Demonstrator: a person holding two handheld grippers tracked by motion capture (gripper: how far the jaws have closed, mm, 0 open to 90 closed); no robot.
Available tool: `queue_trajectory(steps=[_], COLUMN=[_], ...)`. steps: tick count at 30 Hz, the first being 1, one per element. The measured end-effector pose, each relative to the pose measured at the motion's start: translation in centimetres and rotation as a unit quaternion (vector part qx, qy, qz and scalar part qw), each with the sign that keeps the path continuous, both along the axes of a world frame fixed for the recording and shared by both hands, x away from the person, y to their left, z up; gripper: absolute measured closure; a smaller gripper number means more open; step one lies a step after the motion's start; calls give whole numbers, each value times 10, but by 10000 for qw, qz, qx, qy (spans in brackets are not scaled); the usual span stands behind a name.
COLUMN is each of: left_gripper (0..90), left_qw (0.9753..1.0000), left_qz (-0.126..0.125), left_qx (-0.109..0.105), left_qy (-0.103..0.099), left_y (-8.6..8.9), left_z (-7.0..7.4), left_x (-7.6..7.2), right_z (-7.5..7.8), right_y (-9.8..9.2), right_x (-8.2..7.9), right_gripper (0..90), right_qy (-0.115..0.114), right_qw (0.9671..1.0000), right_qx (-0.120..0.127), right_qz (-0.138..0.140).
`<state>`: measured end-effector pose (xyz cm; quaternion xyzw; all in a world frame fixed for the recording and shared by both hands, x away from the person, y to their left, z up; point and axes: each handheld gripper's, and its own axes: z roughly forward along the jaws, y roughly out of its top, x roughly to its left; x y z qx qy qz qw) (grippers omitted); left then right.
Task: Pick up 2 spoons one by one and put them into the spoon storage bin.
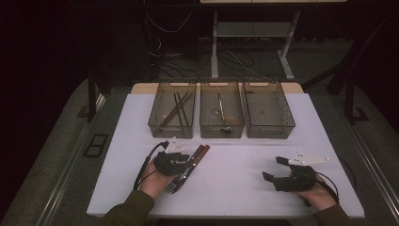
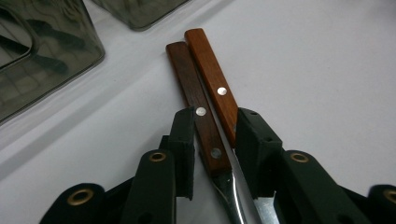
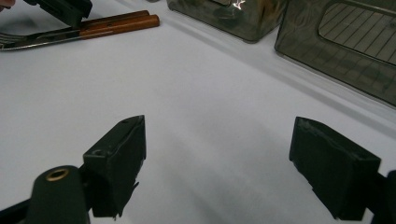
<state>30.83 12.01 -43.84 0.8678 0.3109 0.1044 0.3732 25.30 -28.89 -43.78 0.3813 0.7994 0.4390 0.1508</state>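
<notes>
Two wooden-handled utensils (image 1: pixel 200 154) lie side by side on the white table (image 1: pixel 240 157), with fork tines (image 1: pixel 172 186) showing by the person's left hand. In the left gripper view the dark handle (image 2: pixel 194 95) and the lighter handle (image 2: pixel 215 79) run between the jaws. My left gripper (image 2: pixel 215 126) is shut on both, one jaw pressing each handle's outer side. In the high view the left gripper (image 1: pixel 191 161) sits at front left. My right gripper (image 1: pixel 275 168) rests at front right, open and holding nothing (image 3: pixel 217 140).
Three clear grey bins stand in a row at the back. The left bin (image 1: pixel 171 130) holds long brown sticks, the middle bin (image 1: pixel 222 129) a metal utensil, and the right bin (image 1: pixel 270 130) little I can make out. Bare white table lies between the grippers.
</notes>
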Motion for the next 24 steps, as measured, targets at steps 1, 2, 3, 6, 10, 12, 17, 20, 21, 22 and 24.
queue_trajectory(steps=[1, 2, 3, 6, 10, 12, 17, 20, 21, 22, 24], left_gripper=[675, 675, 676, 686, 705, 711, 724, 723, 721, 718, 688], left_qw=[10000, 10000, 10000, 9999, 9997, 9997, 9992, 9990, 9989, 9990, 9987], left_qz=[2, 14, -2, -11, -15, -32, -5, 52, 74, 108, 88], left_qx=[-7, -10, 25, 131, 221, 239, 381, 428, 435, 419, 506], left_qy=[19, 38, 39, 40, 32, 2, -84, -130, -137, -111, 2], left_y=[0, 0, 0, -2, -3, -3, -1, 1, 1, 1, 1], left_z=[0, -1, -1, -2, -4, -4, -3, -2, -2, -2, -4], left_x=[0, 0, 0, 0, -1, -1, -1, 0, 0, 0, 0], right_z=[0, 0, 0, 0, 0, 0, 0, 0, 0, 0, 0], right_y=[0, 0, 0, 1, 1, 1, 1, 1, 1, 1, 1], right_x=[0, 0, 0, 0, 0, 0, 0, 0, 0, 0, 0], right_gripper=[188, 188, 188, 188, 188, 188, 188, 188, 188, 188, 188], right_qy=[2, 2, 6, 8, 13, 14, 16, 17, 17, 12, 9], right_qw=[10000, 10000, 10000, 10000, 10000, 10000, 10000, 10000, 10000, 10000, 10000], right_qx=[11, 10, 6, -2, -3, -3, -20, -17, -16, -16, -11], right_qz=[-5, -7, -10, -1, -6, -7, 6, 9, 6, 1, 3])
